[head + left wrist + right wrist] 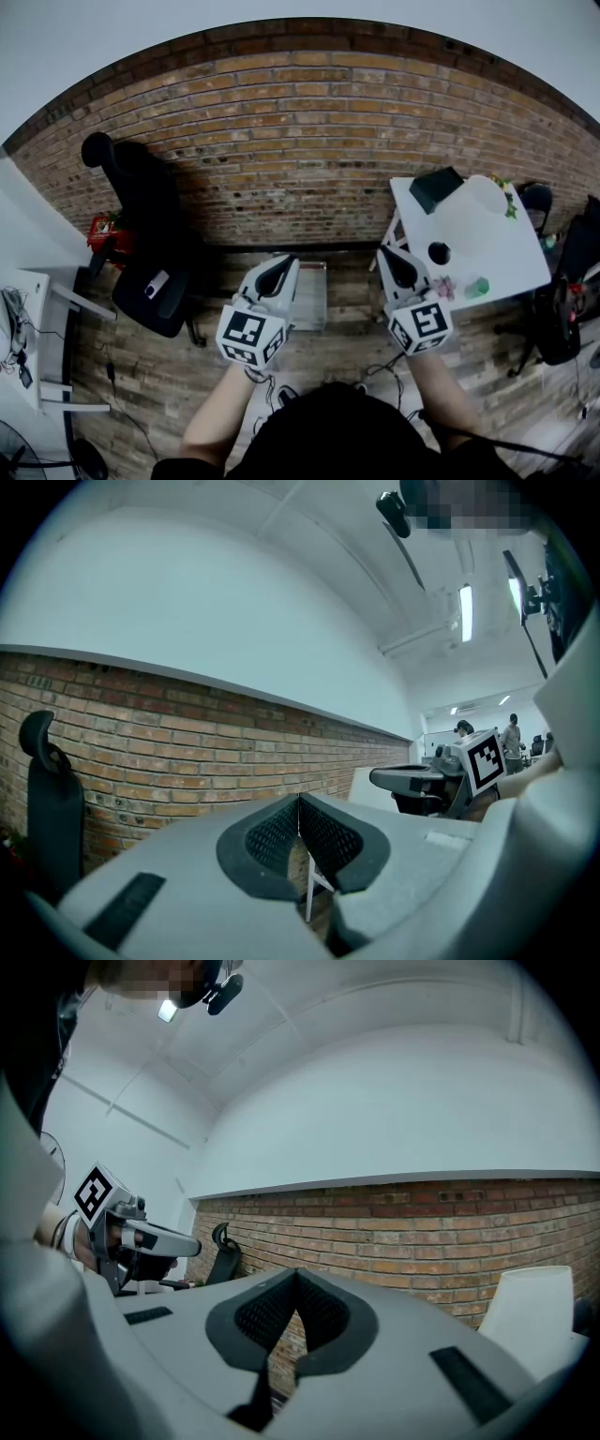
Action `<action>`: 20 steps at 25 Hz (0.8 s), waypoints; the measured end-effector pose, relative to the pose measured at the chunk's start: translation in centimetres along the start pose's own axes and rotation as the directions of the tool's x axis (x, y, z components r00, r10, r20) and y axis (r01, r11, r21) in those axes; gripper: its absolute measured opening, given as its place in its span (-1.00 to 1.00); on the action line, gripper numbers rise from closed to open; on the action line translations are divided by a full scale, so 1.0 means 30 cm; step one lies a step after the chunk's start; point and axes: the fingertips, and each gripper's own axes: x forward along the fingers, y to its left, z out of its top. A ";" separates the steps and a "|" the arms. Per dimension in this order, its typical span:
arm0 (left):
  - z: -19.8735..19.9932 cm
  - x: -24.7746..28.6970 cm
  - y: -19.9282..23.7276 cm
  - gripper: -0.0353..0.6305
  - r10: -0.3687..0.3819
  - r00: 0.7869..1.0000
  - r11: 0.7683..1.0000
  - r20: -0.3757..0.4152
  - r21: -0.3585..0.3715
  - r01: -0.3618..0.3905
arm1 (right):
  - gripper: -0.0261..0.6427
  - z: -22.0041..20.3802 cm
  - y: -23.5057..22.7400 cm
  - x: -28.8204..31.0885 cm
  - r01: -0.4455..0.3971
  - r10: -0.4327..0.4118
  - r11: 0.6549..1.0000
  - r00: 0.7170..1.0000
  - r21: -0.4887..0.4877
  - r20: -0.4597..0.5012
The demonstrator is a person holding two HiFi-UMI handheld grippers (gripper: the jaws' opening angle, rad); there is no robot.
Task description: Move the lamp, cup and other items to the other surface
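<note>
Left gripper [300, 803] and right gripper [296, 1279]: smooth, matt, pale-grey plastic shells, with black pads [272, 836] of rough, gridded, rubber-like texture. Ahead of both claws, red-brown brick wall [300, 141], coarse and matt, with pale mortar joints. Right of the right claw, smooth white square tabletop [506, 258], matt. Beneath both, brown wood-look plank floor [159, 375], dull. Left of the left claw, black office chair [150, 216], matt upholstery.

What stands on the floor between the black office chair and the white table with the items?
A small pale table, partly hidden behind the left gripper. The head view shows it; around it the wooden floor is bare.
</note>
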 end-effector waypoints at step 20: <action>0.013 -0.135 0.121 -0.88 0.011 1.000 1.000 0.020 0.017 -0.011 | -0.91 0.019 0.167 0.046 0.000 0.000 1.000 1.000 0.008 -0.002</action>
